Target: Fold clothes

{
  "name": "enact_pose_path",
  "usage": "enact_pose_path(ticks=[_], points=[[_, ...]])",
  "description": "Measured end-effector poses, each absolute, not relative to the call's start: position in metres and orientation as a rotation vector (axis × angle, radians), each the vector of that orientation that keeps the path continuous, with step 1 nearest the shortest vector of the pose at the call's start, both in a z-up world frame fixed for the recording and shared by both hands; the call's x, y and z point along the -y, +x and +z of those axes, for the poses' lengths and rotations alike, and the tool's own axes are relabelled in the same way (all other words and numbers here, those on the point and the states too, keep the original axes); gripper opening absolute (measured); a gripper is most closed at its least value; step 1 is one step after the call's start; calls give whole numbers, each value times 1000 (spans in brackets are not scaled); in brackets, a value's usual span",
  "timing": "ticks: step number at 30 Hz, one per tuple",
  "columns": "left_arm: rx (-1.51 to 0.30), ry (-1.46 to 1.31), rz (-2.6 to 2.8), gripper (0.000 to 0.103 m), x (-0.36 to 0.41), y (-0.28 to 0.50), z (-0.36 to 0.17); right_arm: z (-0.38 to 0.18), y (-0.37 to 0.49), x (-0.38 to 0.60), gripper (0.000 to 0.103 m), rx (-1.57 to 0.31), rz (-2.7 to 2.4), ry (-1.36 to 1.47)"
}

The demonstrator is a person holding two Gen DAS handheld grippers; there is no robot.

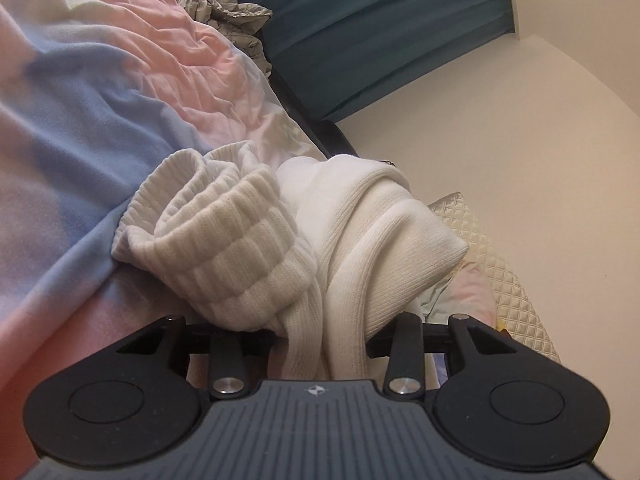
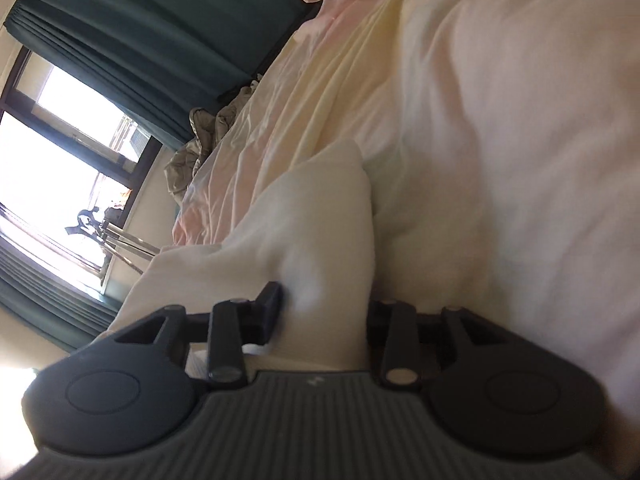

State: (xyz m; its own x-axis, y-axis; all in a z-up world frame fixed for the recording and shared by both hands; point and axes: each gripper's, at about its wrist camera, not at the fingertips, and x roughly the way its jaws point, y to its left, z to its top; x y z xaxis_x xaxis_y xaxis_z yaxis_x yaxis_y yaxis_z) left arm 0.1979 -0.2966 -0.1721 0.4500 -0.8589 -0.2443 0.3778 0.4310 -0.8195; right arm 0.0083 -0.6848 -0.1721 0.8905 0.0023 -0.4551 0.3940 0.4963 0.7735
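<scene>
Left wrist view: the left tongs (image 1: 326,334) are clamped on a bunched white ribbed knit sweater (image 1: 360,248), its thick ribbed cuff (image 1: 224,248) curling just ahead and to their left over a pink and blue fleece blanket (image 1: 92,104), with a teal pleated curtain (image 1: 372,28) far ahead. Right wrist view: blurred, but the right tongs (image 2: 324,320) are pinched on a fold of that white knit, which rises straight ahead of them over pale yellow and pink bedding (image 2: 360,64), a bright window (image 2: 60,140) off to their left.
</scene>
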Motion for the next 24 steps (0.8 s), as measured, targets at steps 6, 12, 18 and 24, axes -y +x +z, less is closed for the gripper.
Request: enact_pose_path(ticks=[6,12,18,24], points=[[-823,-694,-851,85,294,192,-156,-152,2,678,53,-469,-285,985],[-837,-480,-809,94,278,171,-114,-102,-23,668,69,-441,-366,846],[-668,-252,-735,102,240,131,-46,-43,-33,625,69,-403,-335,661],[-529,-129,-631,103,184,95,20,14,-30,559,69,-361,-236,494]])
